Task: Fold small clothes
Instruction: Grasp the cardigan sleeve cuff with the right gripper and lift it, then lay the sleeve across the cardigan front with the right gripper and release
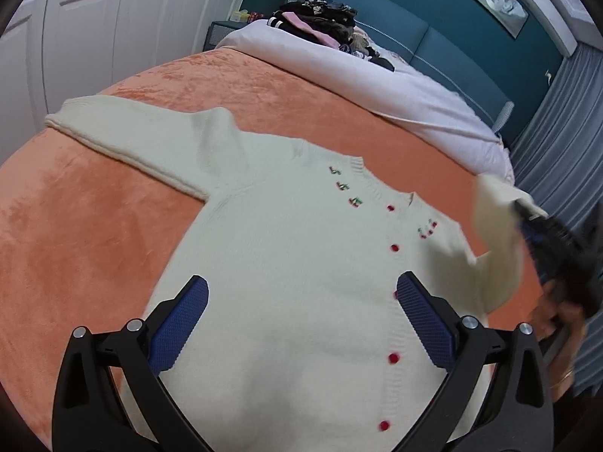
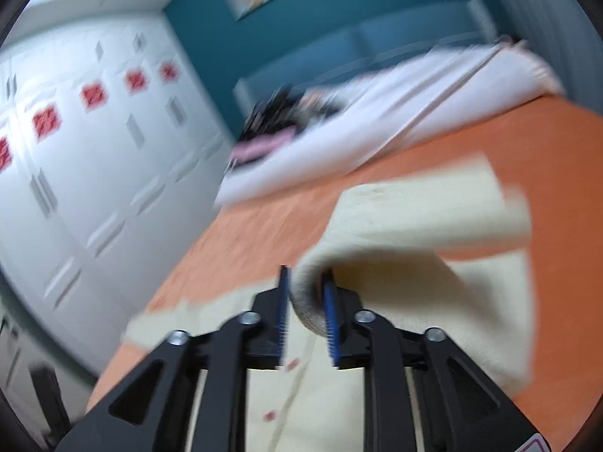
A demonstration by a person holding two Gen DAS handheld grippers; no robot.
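A cream knit cardigan point(image 1: 286, 248) with red buttons and small embroidered cherries lies face up on the orange blanket point(image 1: 94, 233). Its left sleeve point(image 1: 143, 139) is stretched out flat to the far left. My left gripper point(image 1: 301, 293) is open and empty, just above the cardigan's lower body. My right gripper point(image 2: 307, 290) is shut on the right sleeve point(image 2: 414, 218) and holds it lifted above the cardigan. It shows in the left wrist view point(image 1: 527, 222) at the right edge, with the sleeve point(image 1: 497, 241) hanging from it. The right wrist view is blurred.
A white duvet point(image 1: 377, 75) lies across the bed beyond the blanket, with a pile of dark and pink clothes point(image 1: 320, 22) at the teal headboard point(image 1: 444, 41). White wardrobe doors point(image 1: 94, 37) stand to the left, grey curtains point(image 1: 557, 120) to the right.
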